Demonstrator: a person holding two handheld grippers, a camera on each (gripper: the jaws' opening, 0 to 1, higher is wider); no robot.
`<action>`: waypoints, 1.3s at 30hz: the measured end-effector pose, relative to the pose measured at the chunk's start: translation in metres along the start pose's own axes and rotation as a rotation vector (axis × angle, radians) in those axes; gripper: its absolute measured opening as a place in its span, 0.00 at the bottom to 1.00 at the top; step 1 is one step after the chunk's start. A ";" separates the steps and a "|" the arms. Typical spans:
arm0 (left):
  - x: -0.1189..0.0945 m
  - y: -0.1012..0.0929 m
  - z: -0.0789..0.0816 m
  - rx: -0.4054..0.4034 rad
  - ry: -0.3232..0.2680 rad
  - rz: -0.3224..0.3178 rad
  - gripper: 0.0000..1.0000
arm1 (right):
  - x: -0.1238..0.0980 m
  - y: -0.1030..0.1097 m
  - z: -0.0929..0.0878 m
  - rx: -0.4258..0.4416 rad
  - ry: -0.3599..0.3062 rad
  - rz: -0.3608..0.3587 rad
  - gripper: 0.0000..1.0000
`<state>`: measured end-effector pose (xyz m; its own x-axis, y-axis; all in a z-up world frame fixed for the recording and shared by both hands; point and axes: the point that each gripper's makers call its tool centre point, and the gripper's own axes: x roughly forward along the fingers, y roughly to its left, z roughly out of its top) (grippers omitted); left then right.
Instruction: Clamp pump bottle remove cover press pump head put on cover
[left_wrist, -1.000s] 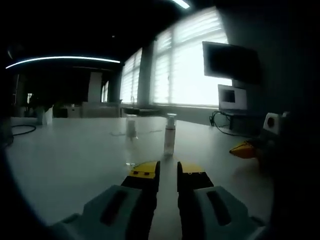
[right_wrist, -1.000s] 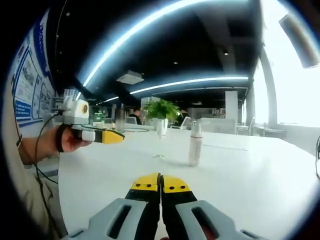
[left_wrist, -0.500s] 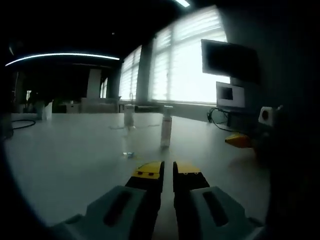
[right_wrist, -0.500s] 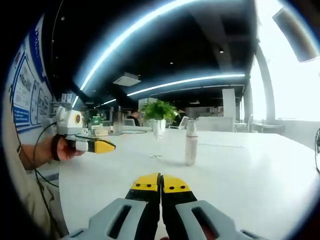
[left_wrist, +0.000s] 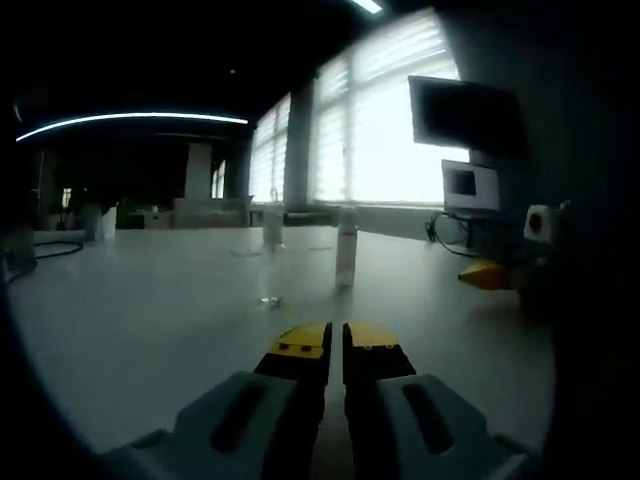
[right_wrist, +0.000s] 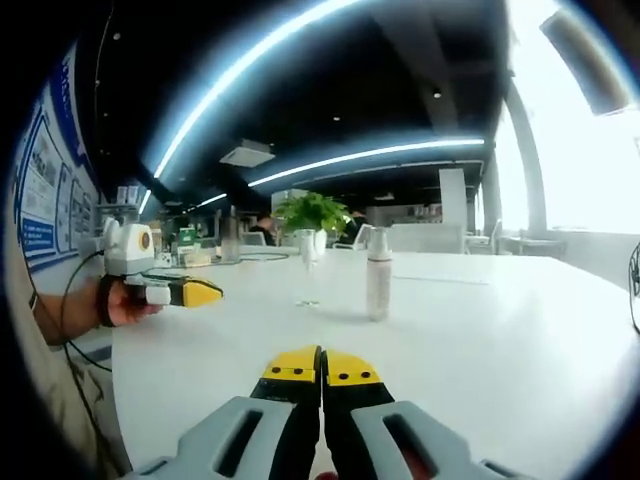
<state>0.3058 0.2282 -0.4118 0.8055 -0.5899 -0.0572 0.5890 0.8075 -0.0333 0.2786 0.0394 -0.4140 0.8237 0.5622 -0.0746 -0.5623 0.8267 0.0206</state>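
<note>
The pump bottle (left_wrist: 346, 252) is slim and pale and stands upright on the white table (left_wrist: 150, 330), straight ahead of my left gripper (left_wrist: 335, 346) and well out of its reach. The left jaws are together with nothing between them. In the right gripper view the same bottle (right_wrist: 378, 286) stands a little right of centre, and its top looks capped. My right gripper (right_wrist: 321, 366) is shut and empty, low over the table. The left gripper (right_wrist: 172, 292), held in a hand, hovers at the left. The right gripper's yellow tip (left_wrist: 487, 273) shows at the right.
A small clear piece (left_wrist: 270, 300) lies on the table left of the bottle, and a clear container (left_wrist: 272, 228) stands farther back. A potted plant (right_wrist: 314, 213) stands beyond the table. Monitors (left_wrist: 462, 115) and cables sit at the right.
The left jaws have narrowed from a visible gap to nearly touching. Both cameras have dropped lower toward the table. The bottle has stayed where it was.
</note>
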 end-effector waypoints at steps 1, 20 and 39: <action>0.000 0.001 0.000 -0.001 -0.002 0.001 0.00 | 0.000 0.000 0.000 -0.003 -0.004 0.000 0.00; -0.001 0.005 0.002 0.011 -0.014 0.036 0.00 | 0.001 -0.002 0.002 -0.027 -0.019 -0.005 0.00; -0.001 0.013 0.003 -0.032 -0.018 0.036 0.00 | 0.000 0.000 0.000 -0.054 -0.012 -0.006 0.00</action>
<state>0.3131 0.2387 -0.4090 0.8273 -0.5602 -0.0408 0.5574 0.8278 -0.0631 0.2792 0.0394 -0.4145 0.8276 0.5578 -0.0630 -0.5603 0.8276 -0.0338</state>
